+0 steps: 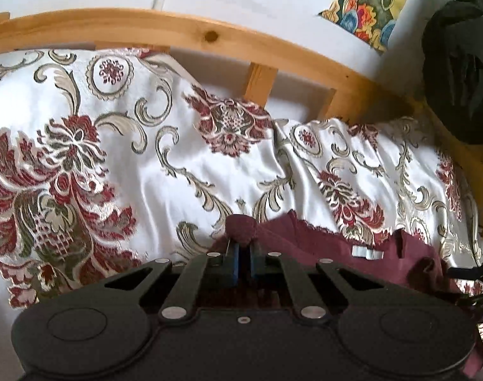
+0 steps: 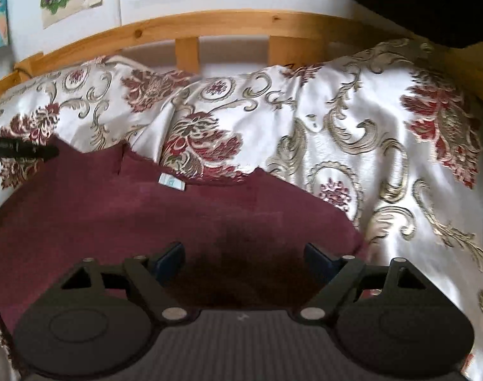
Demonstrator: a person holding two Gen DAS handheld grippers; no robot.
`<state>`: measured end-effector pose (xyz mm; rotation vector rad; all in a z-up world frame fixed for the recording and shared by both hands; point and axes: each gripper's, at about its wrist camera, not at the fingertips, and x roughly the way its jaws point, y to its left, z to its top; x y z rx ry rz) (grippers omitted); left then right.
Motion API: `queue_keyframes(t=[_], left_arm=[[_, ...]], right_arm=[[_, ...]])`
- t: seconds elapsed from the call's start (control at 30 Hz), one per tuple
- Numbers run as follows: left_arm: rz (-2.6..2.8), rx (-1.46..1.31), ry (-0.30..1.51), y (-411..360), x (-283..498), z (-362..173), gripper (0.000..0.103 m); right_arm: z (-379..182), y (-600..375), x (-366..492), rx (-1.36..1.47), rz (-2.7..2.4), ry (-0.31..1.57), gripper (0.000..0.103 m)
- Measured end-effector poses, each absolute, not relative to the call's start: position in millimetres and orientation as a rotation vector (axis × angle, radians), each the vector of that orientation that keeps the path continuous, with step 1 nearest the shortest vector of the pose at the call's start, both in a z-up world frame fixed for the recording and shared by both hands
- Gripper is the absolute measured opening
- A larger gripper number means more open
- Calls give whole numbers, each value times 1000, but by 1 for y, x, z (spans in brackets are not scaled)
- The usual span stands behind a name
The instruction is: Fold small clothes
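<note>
Maroon garment on a floral bedspread, pinched at one edge by the left gripper while the right one hangs open above it.

Nearest in the left wrist view, the left gripper (image 1: 244, 262) has its blue pads pressed together on a bunched fold of the garment (image 1: 321, 244), which rises in a small lump just past the fingertips. In the right wrist view, the right gripper (image 2: 243, 258) has its fingers spread wide, nothing between them, over the garment's (image 2: 139, 209) broad middle. The cloth lies spread on the bedspread (image 2: 352, 133), a white tag (image 2: 172, 184) at its far edge. The other gripper's dark tip (image 2: 22, 150) shows at its left corner. Beyond runs the bed's wooden rail (image 1: 178, 31), then a white wall with a colourful picture (image 1: 368, 3) and a black bundle (image 1: 460, 63) to the right.
</note>
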<state>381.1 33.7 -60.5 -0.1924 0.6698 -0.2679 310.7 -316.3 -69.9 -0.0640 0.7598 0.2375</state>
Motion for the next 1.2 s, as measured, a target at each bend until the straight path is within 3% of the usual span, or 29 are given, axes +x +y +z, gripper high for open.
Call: queue_keyframes(t=[0.03, 0.07, 0.1, 0.17, 0.43, 0.73, 0.83, 0.93, 1.0, 1.13, 1.2], left_arm=[[-271, -187, 667, 33, 381, -61, 5], [-277, -179, 666, 31, 381, -61, 5], [-281, -171, 666, 30, 381, -61, 5], [-287, -169, 660, 29, 381, -62, 5], [-299, -175, 570, 31, 374, -54, 5], [-204, -147, 708, 39, 390, -90, 6], [-198, -145, 733, 40, 391, -95, 8], [-185, -169, 743, 42, 390, -92, 19], [-175, -186, 742, 44, 388, -90, 22], [-165, -225, 755, 47, 385, -85, 34], [-159, -236, 756, 49, 380, -83, 43]], right_arm=[[-74, -316, 313, -64, 219, 771, 58], [-77, -318, 315, -52, 196, 789, 28], [-79, -323, 317, -28, 182, 800, 12], [-77, -335, 316, 35, 151, 779, 7], [-50, -368, 304, 120, -1, 595, 6], [-81, -369, 326, 108, -20, 725, 6], [-82, -371, 323, 128, -37, 745, 12], [-72, -386, 318, 180, -92, 715, 33], [-66, -399, 314, 225, -135, 692, 51], [-59, -417, 303, 300, -185, 663, 64], [-59, -417, 300, 311, -172, 661, 79]])
